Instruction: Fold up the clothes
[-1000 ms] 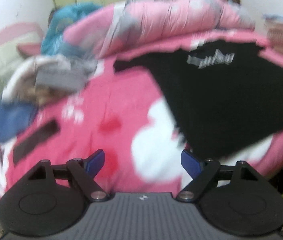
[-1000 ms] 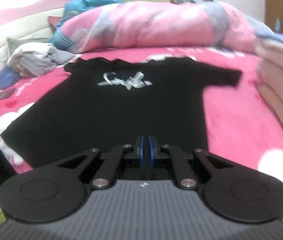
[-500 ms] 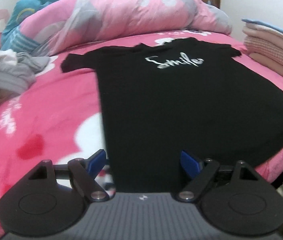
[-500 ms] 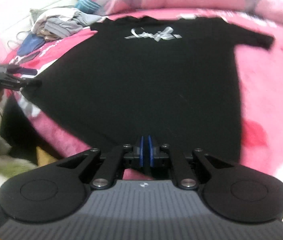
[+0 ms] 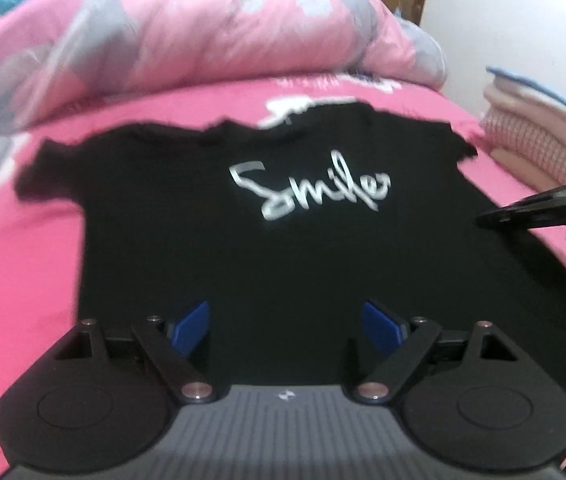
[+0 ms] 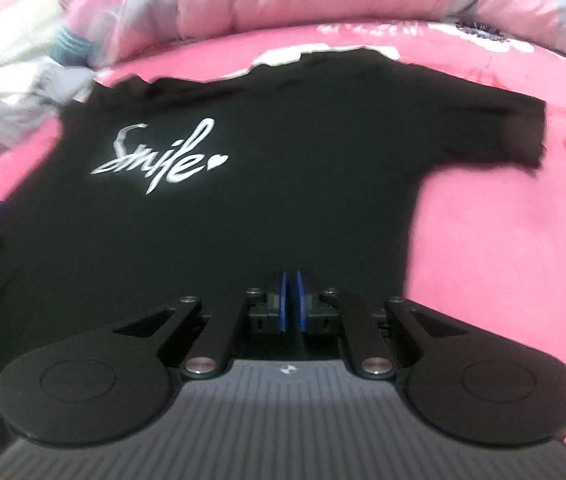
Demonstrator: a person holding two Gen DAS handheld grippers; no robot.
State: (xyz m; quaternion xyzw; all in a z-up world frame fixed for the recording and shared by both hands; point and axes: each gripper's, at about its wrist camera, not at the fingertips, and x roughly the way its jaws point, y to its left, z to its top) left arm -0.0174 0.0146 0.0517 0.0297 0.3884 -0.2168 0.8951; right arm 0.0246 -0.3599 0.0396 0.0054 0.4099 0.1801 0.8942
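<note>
Black T-shirt (image 5: 283,248) lies flat ahead, collar farthest; my spread left gripper (image 5: 285,322) and pressed-together right gripper (image 6: 291,300) hover over its hem, neither holding anything.

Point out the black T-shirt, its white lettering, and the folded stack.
black cotton T-shirt (image 5: 283,264), left wrist view, chest
white cursive lettering (image 6: 163,156), right wrist view, middle letters
folded pink checked stack (image 5: 531,136), left wrist view, side

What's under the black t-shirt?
The black t-shirt lies flat on a pink bedsheet, whose white pattern peeks out beyond the collar. Whatever lies beneath the shirt's middle is covered.
</note>
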